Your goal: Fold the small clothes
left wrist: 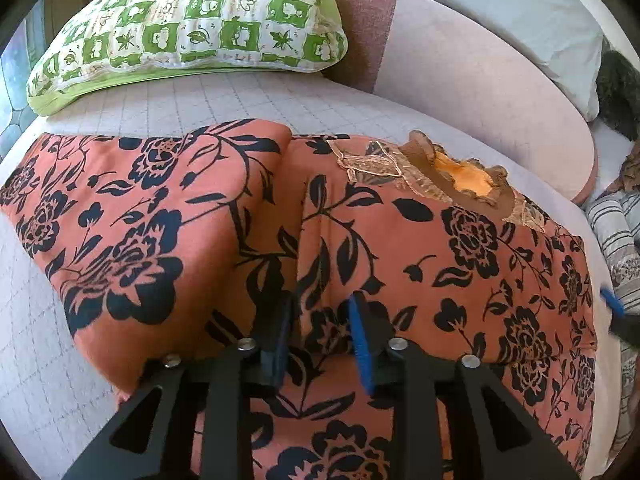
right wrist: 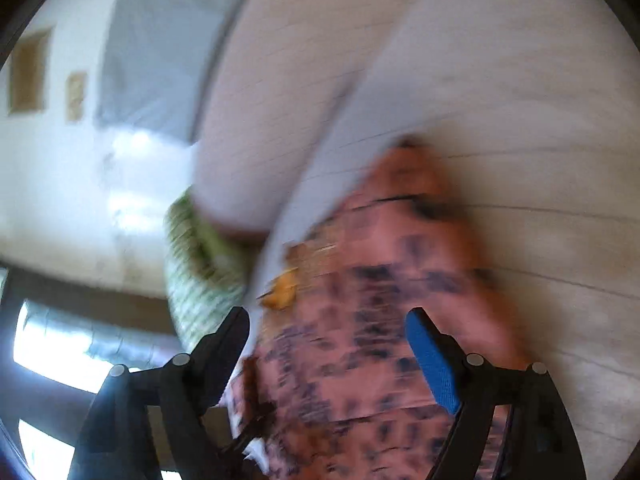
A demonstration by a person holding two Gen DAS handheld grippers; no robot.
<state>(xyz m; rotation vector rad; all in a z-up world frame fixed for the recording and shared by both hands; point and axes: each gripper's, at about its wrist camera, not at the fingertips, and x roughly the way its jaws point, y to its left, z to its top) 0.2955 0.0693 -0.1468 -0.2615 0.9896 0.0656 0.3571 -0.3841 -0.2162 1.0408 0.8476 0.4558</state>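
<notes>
An orange top (left wrist: 400,240) with a black flower print and a brown lace collar lies on the pale quilted bed (left wrist: 248,96), its left part folded over. My left gripper (left wrist: 320,320) hovers just over the middle crease, jaws a little apart, pinching nothing that I can see. My right gripper (right wrist: 332,328) is open above the same top (right wrist: 380,300); that view is badly blurred. A blue fingertip (left wrist: 612,300) of the right gripper shows at the top's right edge.
A green and white pillow (left wrist: 192,24) lies at the head of the bed. A pink bolster (left wrist: 472,68) and a pale blue pillow (left wrist: 520,12) lie behind the top. Striped cloth (left wrist: 616,220) lies at the right edge.
</notes>
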